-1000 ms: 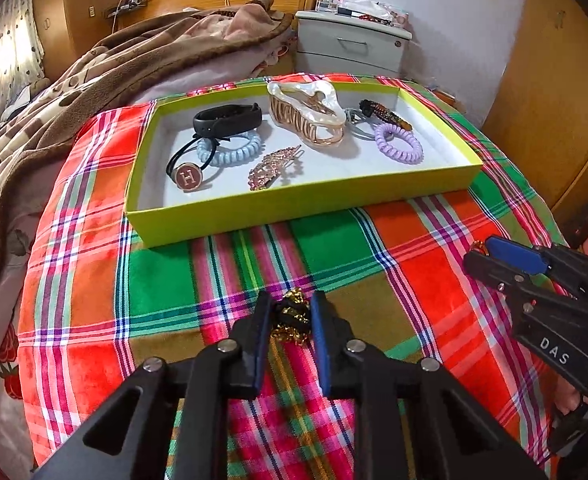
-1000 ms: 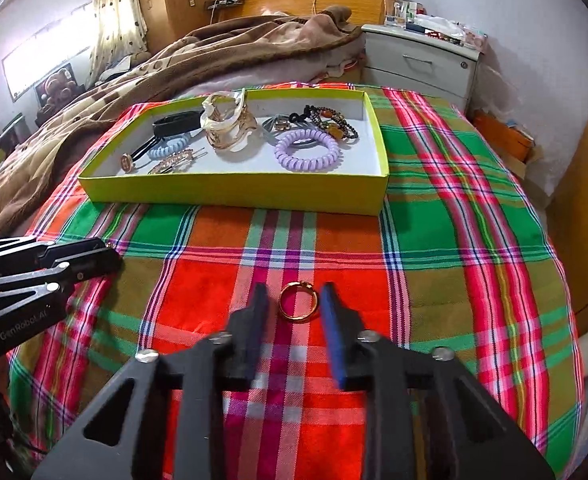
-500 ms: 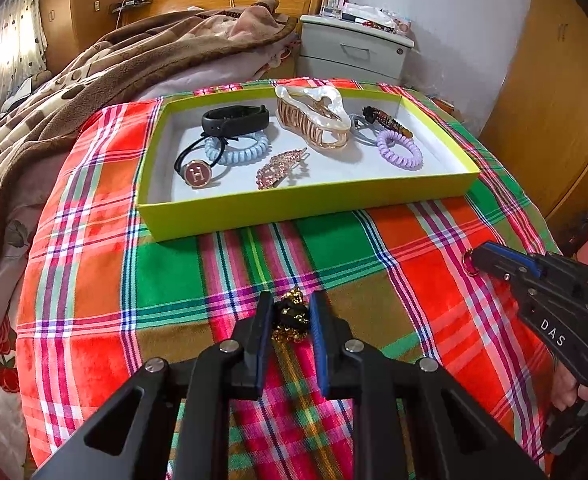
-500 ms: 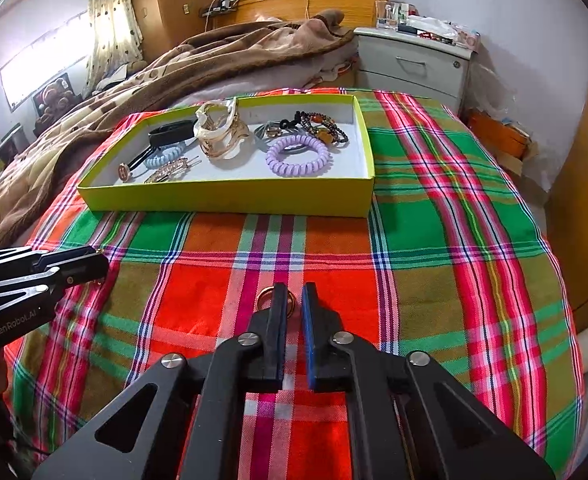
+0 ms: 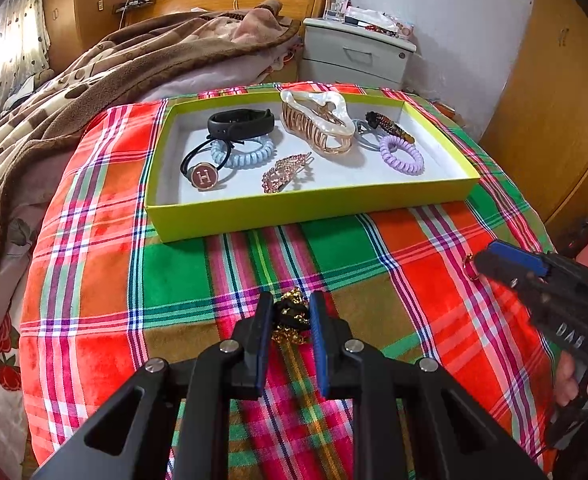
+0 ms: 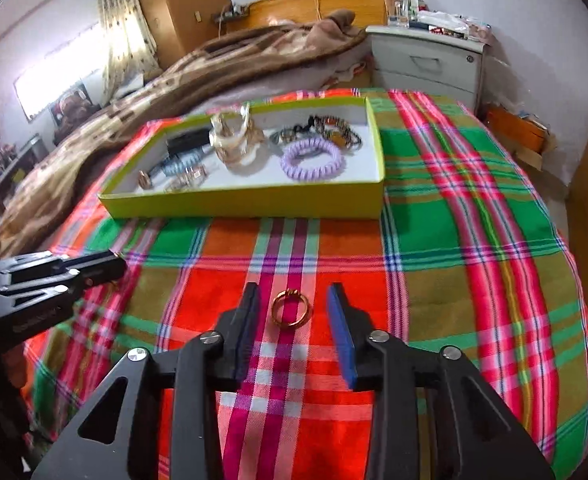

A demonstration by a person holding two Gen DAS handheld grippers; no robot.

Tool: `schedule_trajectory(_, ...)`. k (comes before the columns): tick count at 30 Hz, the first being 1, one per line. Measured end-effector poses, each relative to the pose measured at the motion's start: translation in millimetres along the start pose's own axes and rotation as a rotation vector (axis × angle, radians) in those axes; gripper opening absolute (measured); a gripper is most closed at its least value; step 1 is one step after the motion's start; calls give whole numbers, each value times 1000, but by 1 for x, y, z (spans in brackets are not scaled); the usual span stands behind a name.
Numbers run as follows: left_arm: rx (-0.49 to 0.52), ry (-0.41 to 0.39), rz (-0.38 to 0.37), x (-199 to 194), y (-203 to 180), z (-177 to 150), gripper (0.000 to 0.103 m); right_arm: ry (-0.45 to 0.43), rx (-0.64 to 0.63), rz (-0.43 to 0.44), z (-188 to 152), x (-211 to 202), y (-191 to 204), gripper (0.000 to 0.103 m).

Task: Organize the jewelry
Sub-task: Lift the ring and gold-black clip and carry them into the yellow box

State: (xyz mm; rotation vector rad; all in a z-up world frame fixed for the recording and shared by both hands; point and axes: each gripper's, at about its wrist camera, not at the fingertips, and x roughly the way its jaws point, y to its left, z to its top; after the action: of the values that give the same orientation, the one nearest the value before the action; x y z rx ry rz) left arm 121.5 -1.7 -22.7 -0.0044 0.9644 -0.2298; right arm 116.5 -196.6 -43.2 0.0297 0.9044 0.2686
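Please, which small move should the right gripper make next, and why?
Probably shut the right gripper on the gold ring: it is open, and the ring lies flat on the plaid cloth between its fingers, still outside the yellow box.

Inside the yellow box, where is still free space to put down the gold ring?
In the yellow box, bare white floor shows along the front wall right of the pink rhinestone clip, and in the right corner beyond the purple coil tie. The left half is crowded.

Both wrist views low over plaid bedspread (image 5: 94, 240), facing shared tray (image 6: 254, 204)
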Motion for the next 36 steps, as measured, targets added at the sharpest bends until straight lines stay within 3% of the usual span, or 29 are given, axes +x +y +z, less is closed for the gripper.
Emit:
schedule_trajectory(6, -7, 10, -1, 3, 1, -1, 19, 23, -75, -70, 1, 8, 15, 36)
schedule_trajectory(8, -3, 10, -4, 3, 0, -1, 19, 23, -94, -107, -1, 7, 18, 26)
schedule_trajectory(9, -3, 9, -5, 2, 0, -1, 19, 23, -96, -105, -1, 7, 17, 23)
schedule_trajectory(20, 7, -17, -3, -7, 1, 2, 19, -27, -63, -93, 3, -8, 13, 23)
schedule_trajectory(36, 33, -115, 2, -21, 2, 51, 19, -148, -29, -56, 62, -22, 2, 23)
